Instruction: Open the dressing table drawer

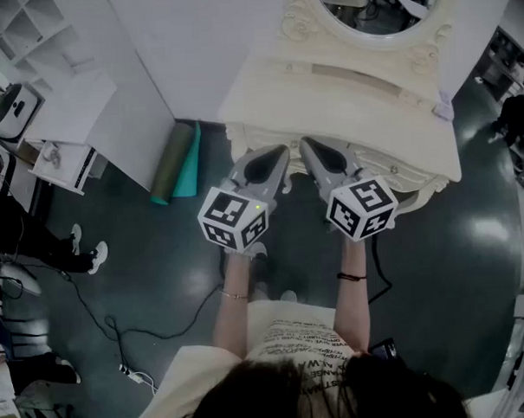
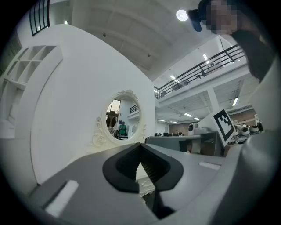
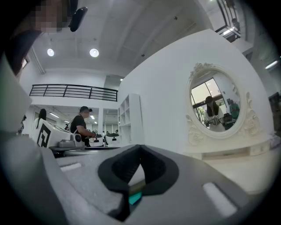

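Note:
The cream dressing table (image 1: 344, 96) with its oval mirror (image 1: 379, 4) stands straight ahead. Its carved front edge (image 1: 408, 178) shows below the top; the drawer front itself is mostly hidden under the top and behind my grippers. My left gripper (image 1: 281, 149) and right gripper (image 1: 304, 144) are held level, side by side, at the table's front edge. Both are shut with nothing between the jaws. In the left gripper view the left gripper (image 2: 141, 146) shows touching tips, with the mirror (image 2: 122, 118) beyond. The right gripper (image 3: 140, 147) looks the same, its view's mirror (image 3: 216, 105) off to the right.
Rolled green and teal mats (image 1: 178, 161) lean at the table's left. A white shelf unit (image 1: 67, 113) stands further left, with a person (image 1: 20, 232) beside it. Cables (image 1: 120, 331) trail over the dark floor. A small pale object (image 1: 444, 107) sits on the table's right end.

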`<state>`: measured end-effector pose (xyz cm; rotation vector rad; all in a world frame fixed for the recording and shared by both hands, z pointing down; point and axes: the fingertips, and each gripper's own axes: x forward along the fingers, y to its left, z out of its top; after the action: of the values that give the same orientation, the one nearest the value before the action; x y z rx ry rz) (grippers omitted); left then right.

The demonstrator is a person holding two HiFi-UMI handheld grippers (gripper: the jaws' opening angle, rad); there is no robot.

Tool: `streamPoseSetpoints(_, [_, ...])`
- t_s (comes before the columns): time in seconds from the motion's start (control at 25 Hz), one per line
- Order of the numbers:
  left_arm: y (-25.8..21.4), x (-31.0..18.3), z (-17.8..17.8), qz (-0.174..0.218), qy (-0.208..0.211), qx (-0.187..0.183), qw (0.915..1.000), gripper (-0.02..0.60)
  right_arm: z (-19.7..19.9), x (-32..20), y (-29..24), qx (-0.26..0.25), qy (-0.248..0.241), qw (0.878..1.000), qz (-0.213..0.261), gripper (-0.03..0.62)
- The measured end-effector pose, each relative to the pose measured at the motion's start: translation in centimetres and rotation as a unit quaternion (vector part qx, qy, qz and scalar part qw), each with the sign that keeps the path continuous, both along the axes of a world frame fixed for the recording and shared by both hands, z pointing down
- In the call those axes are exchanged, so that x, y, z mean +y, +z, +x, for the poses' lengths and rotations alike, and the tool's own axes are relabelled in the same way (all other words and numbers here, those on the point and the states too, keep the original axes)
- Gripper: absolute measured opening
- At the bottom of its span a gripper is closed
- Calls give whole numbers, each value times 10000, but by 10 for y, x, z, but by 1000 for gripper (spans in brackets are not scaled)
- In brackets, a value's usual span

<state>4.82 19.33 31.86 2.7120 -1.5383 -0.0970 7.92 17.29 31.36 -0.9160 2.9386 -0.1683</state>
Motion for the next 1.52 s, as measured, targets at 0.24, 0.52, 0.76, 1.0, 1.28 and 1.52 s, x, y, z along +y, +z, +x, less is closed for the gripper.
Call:
streamPoseSetpoints(0.24, [3,-1,2,-18,-3,19,10000,-6,2,-1,3,-7,5,10000,-27,2])
streamPoseSetpoints(0.52, [4,-2,4,-40,-25,38,10000,-6,3,-2,4,-40,-18,10000,-43,2])
streamPoseSetpoints(0.76, [5,-10,0,-152,-41,13,9999,-6,-1,-9,6,-91,-55,9999,-108,2])
streamPoseSetpoints(1.0, [5,-32,-10,-202,29,-1,9998,-6,-16,-31,10,-79,-37,9998,-184,2])
streamPoseSetpoints(1.28, [9,-69,-21,-269,96,105,9995,-6,-26,-68,16,-8,30,9995,-314,2])
streamPoseSetpoints(1.52, [10,-89,-30,-313,137,139,9993,-6,-36,-89,18,39,70,9992,-386,2])
